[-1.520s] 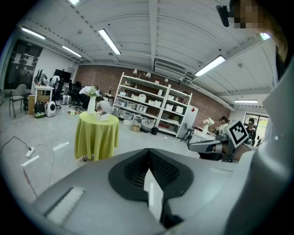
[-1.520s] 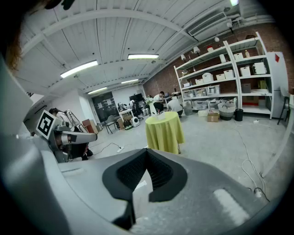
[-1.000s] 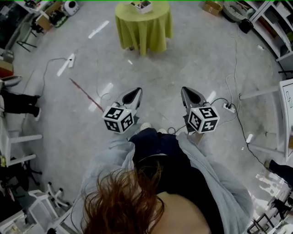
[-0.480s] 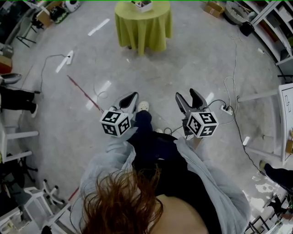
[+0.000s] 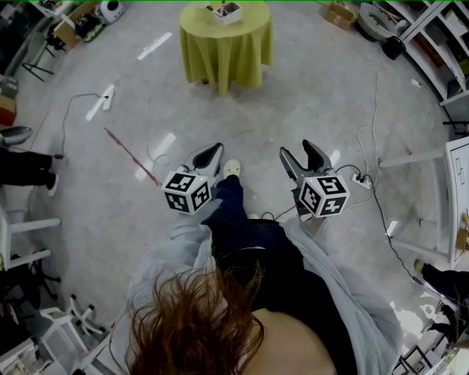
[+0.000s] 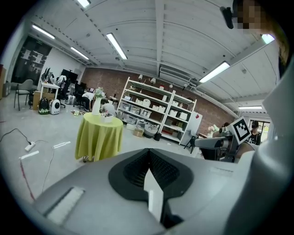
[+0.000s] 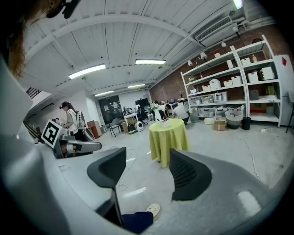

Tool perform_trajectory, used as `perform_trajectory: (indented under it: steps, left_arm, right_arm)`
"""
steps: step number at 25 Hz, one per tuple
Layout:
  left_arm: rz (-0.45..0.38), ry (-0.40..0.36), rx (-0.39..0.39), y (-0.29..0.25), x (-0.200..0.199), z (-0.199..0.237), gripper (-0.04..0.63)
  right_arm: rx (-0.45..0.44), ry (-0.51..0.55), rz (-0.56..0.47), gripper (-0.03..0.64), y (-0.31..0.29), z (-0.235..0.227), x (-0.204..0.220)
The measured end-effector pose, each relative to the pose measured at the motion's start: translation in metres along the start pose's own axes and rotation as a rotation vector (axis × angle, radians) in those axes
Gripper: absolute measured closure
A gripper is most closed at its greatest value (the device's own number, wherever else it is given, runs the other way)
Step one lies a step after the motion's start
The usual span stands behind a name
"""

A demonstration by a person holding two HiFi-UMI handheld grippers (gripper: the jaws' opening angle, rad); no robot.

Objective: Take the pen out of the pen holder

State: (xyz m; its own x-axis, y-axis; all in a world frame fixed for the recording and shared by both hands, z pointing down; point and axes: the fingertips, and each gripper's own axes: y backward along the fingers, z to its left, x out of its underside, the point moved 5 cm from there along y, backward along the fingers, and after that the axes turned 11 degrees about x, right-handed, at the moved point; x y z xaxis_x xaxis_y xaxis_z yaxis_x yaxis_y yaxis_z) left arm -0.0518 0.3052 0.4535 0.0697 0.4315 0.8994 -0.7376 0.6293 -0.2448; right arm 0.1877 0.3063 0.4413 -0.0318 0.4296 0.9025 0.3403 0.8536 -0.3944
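Open grey floor, crossed by a trailing cable (image 5: 68,110), lies between the tongs and the round table (image 5: 226,47) draped in yellow-green cloth. The small white pen holder (image 5: 228,9) stands on top; its pen is too small to resolve. The left gripper (image 5: 213,149) is clenched and empty. The right gripper (image 5: 298,151) has just opened, with nothing between its jaws.

Head view looks steeply down from above; both gripper views face the far green-clothed table (image 5: 227,51), shared by all.
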Motion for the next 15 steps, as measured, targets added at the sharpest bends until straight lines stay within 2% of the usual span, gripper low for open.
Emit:
perform_trajectory:
  steps: [6, 15]
  left_arm:
    - [0.0, -0.014, 0.011, -0.034, -0.03, 0.034, 0.577]
    - [-0.018, -0.008, 0.005, -0.068, -0.079, 0.095, 0.577]
  right_arm:
    - [0.017, 0.002, -0.001, 0.327, -0.044, -0.017, -0.027]
    - [0.0, 0.022, 0.01, 0.327, -0.114, -0.015, -0.072]
